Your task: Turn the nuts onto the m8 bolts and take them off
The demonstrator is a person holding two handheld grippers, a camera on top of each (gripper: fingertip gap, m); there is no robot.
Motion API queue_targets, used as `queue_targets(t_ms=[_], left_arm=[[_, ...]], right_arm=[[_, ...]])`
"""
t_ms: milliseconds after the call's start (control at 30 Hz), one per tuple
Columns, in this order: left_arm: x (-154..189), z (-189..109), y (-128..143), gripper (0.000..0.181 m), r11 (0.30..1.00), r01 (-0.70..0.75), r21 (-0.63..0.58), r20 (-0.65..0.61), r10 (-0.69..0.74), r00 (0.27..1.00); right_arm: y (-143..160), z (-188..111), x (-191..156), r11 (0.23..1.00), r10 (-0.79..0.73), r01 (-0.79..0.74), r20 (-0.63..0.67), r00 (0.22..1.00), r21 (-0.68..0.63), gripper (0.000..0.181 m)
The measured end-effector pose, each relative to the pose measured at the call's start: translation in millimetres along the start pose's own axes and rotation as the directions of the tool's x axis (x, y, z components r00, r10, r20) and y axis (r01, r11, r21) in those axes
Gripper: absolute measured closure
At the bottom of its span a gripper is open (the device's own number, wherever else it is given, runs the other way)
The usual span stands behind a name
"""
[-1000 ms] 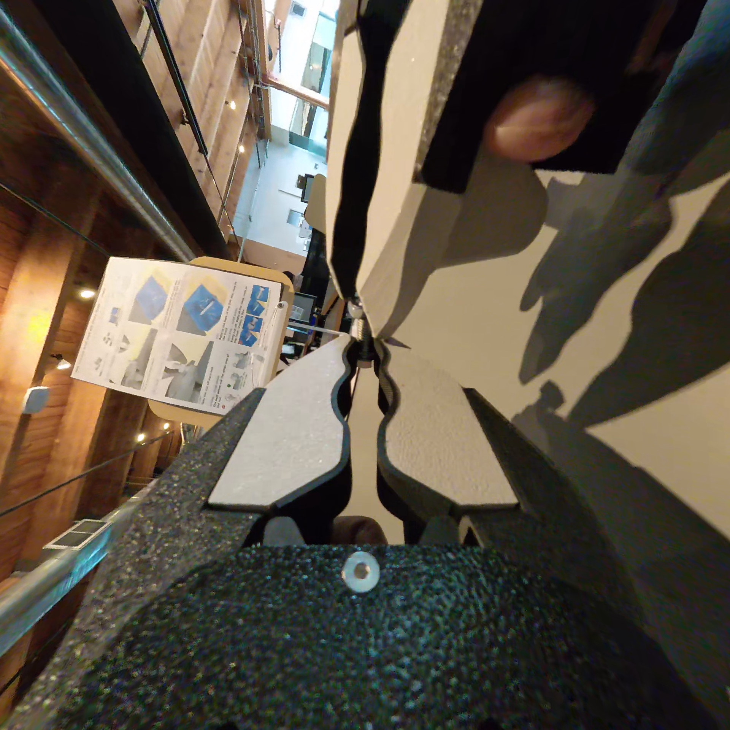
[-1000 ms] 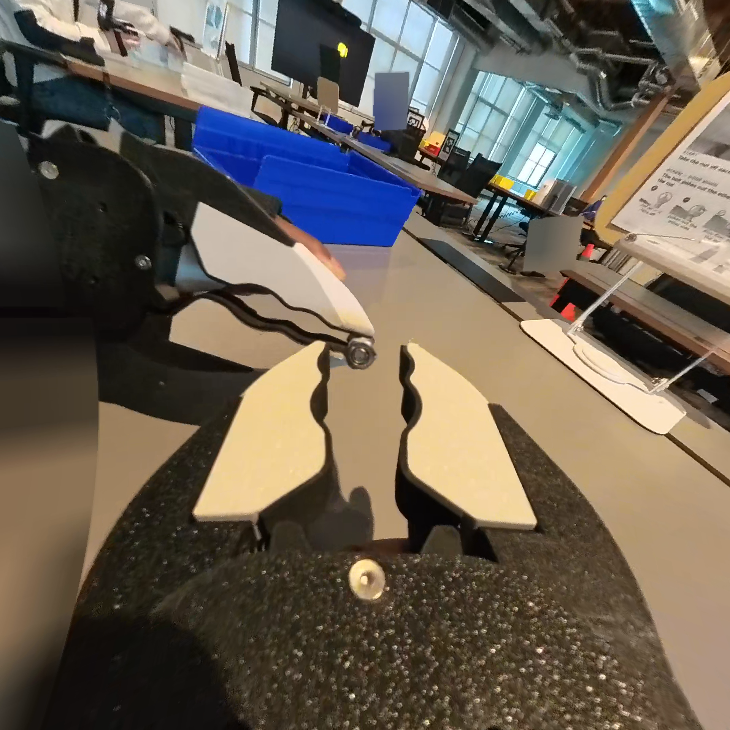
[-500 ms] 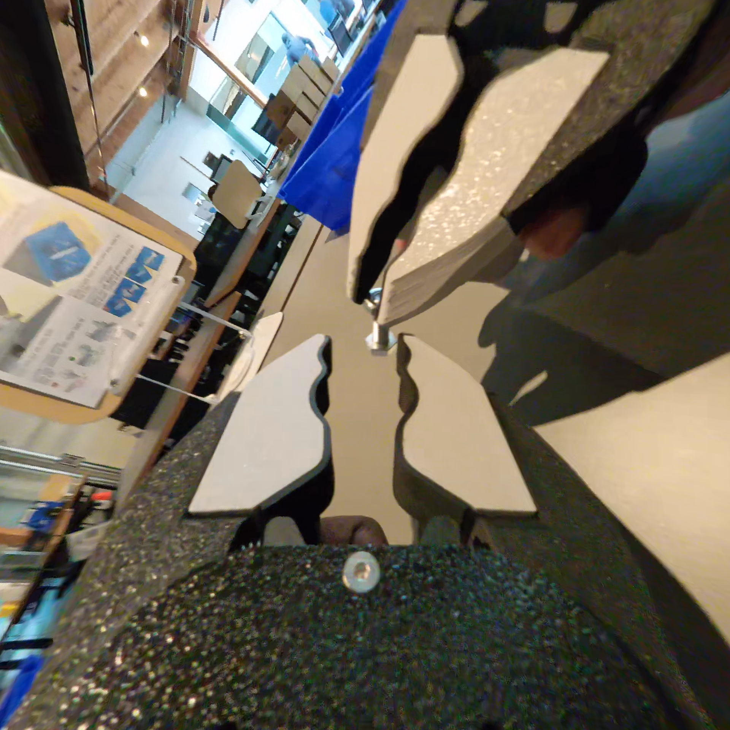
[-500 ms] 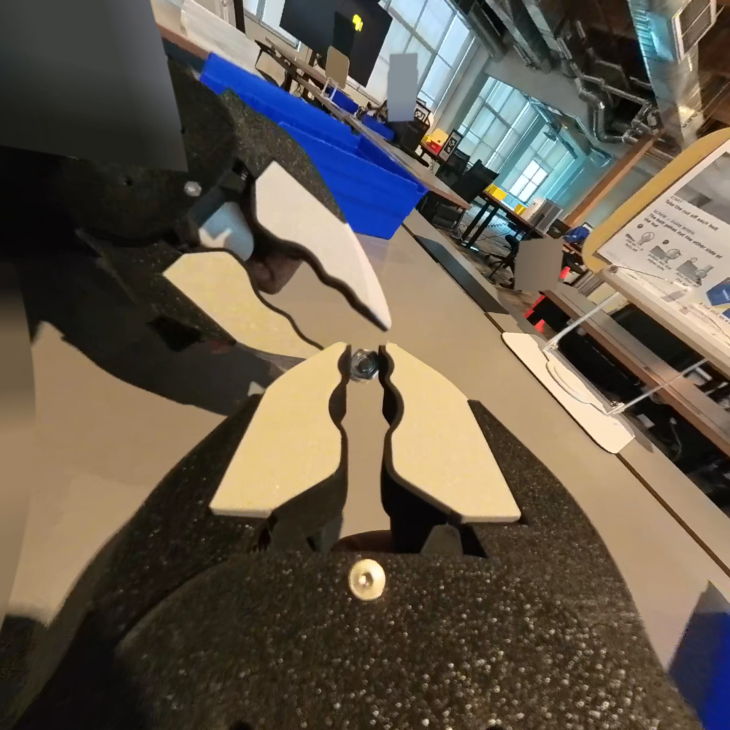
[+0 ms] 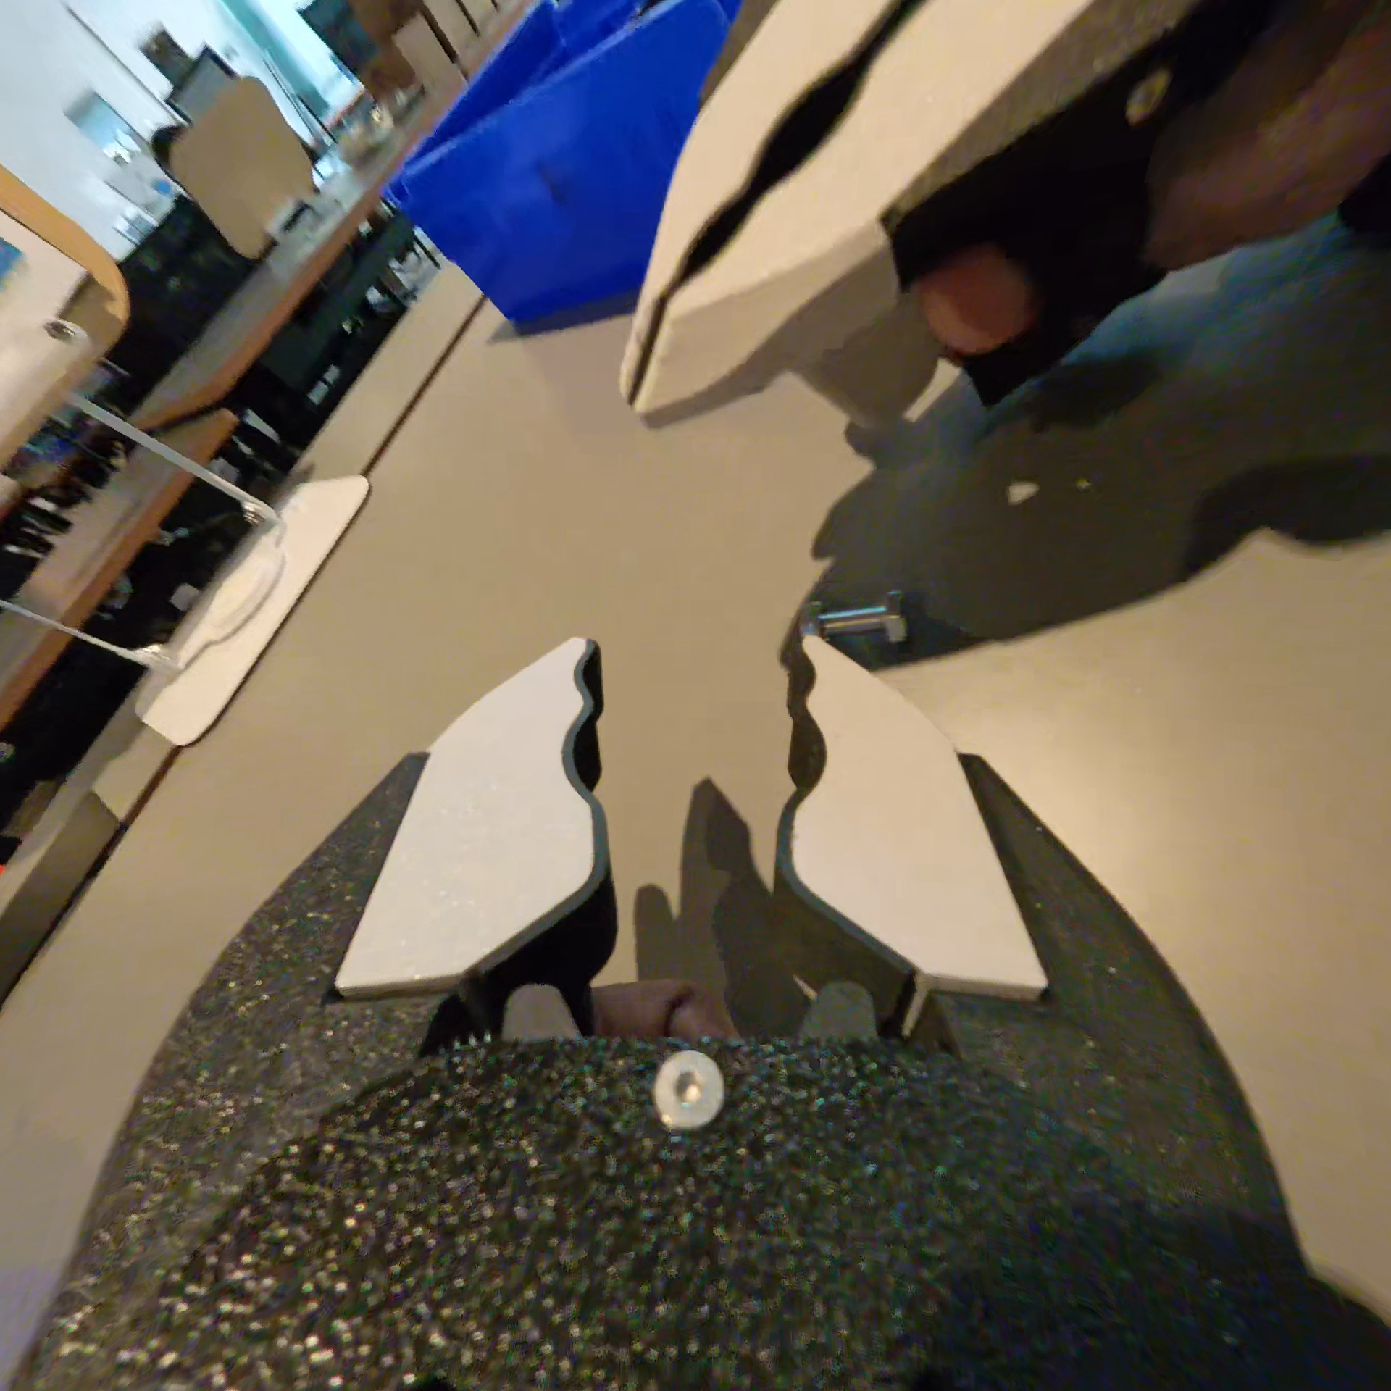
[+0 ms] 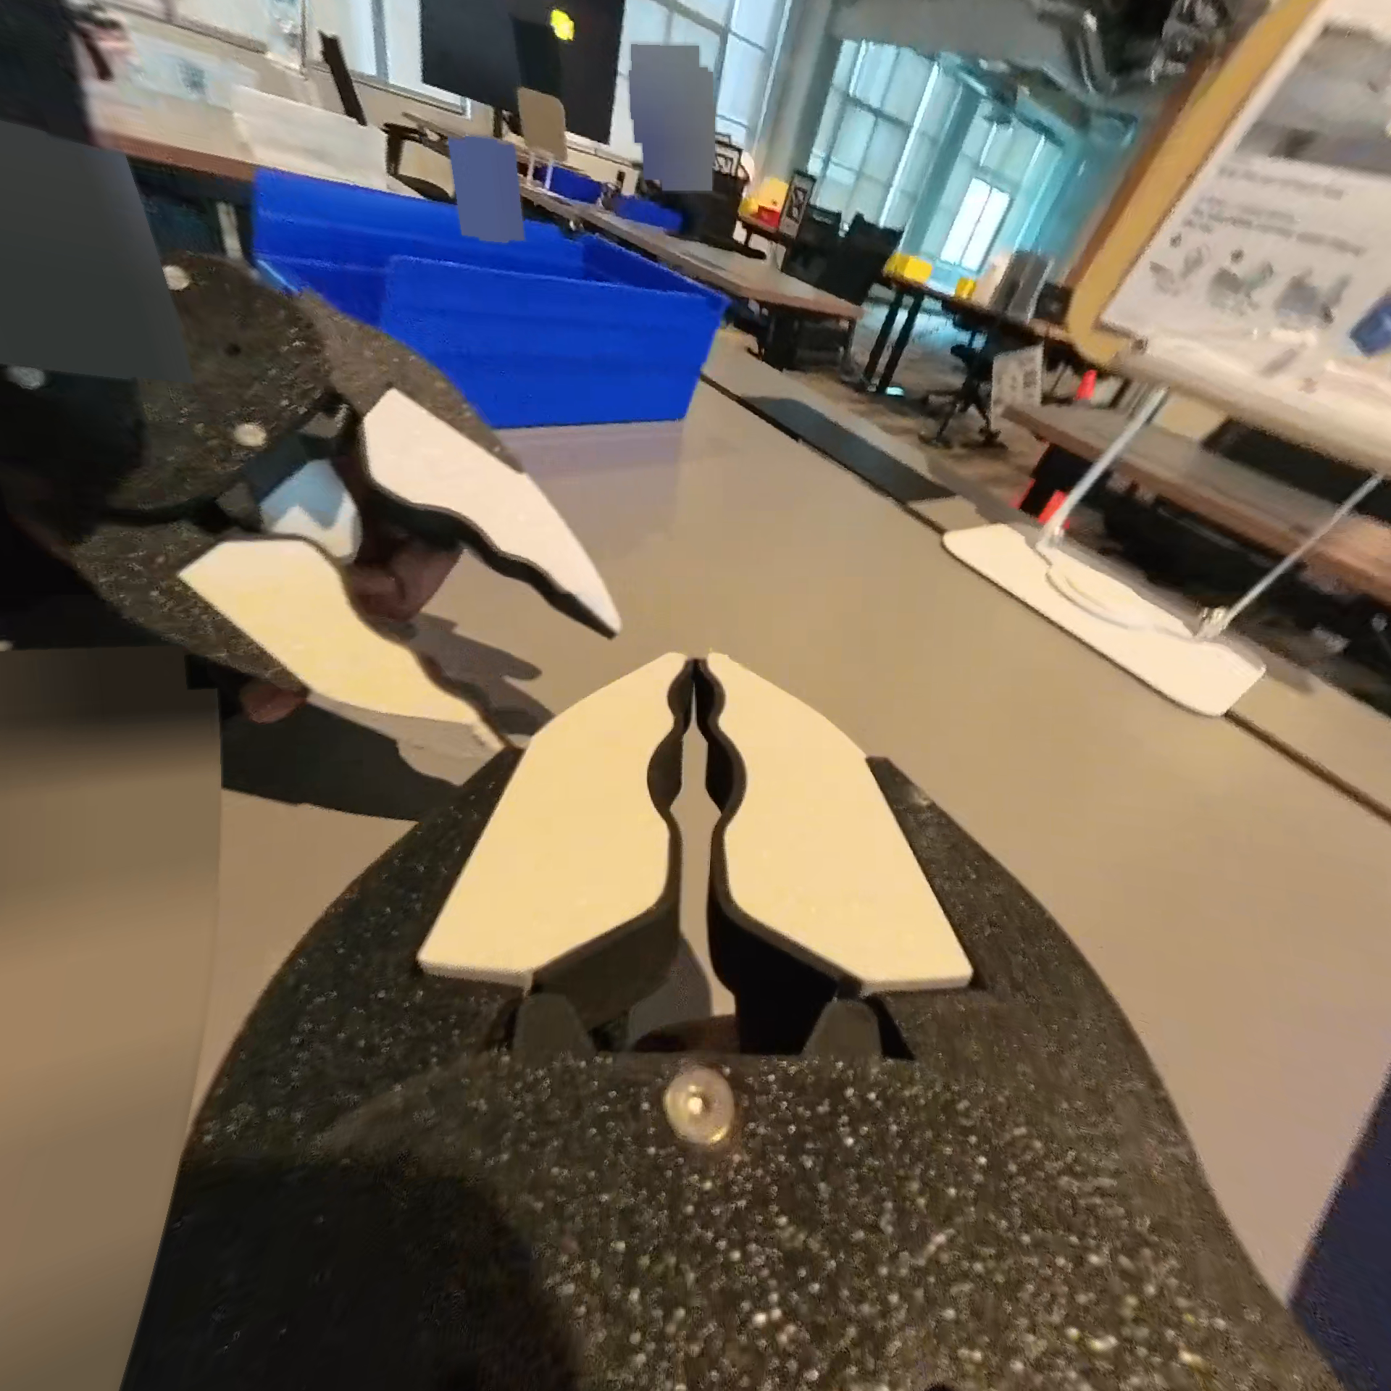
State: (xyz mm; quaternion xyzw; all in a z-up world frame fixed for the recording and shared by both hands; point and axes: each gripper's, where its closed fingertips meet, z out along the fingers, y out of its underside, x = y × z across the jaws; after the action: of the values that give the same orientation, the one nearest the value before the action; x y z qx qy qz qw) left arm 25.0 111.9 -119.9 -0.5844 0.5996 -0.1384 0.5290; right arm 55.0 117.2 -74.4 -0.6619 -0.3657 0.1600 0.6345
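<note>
A silver M8 bolt (image 5: 858, 621) lies on its side on the grey table (image 5: 527, 527), in the shadow of my right gripper. It is just beyond my left gripper's right fingertip. A nut may sit on its left end; I cannot tell. My left gripper (image 5: 700, 655) is open and empty, low over the table. It also shows in the right wrist view (image 6: 549, 677), open. My right gripper (image 6: 696, 662) is shut with its tips together and nothing visible between them. In the left wrist view it hangs above the bolt (image 5: 640, 391). The bolt is hidden in the right wrist view.
Blue bins (image 6: 542, 346) stand at the far end of the table and show in the left wrist view too (image 5: 557, 181). A clear sign stand with a white base (image 6: 1091, 610) holds an instruction board (image 6: 1264, 226) near the table's side edge.
My left gripper let go of the bolt and opened wider. My right gripper closed on the bolt's end, then shut fully. The bolt now lies on the table. Both grippers have tilted.
</note>
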Motion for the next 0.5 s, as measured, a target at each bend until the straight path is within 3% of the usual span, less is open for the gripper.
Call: queue_targets(t_ms=[100,333,500], left_arm=[[11.9,3.4,6.4,0.133,0.999,-0.007,-0.037,-0.062,0.005,0.998],[26.7,5.0,10.3,0.138,0.993,-0.106,-0.051,-0.157,0.096,0.983],[31.5,2.0,18.6,0.134,0.945,-0.326,-0.015,-0.367,0.298,0.881]], right_arm=[[12.6,-0.8,12.6,0.997,0.043,-0.045,-0.040,0.998,-0.063,0.181],[20.9,0.3,12.7,0.993,-0.025,0.021,-0.040,0.999,-0.119,0.179],[30.6,4.0,12.9,0.973,-0.150,0.136,-0.060,0.987,-0.184,0.176]])
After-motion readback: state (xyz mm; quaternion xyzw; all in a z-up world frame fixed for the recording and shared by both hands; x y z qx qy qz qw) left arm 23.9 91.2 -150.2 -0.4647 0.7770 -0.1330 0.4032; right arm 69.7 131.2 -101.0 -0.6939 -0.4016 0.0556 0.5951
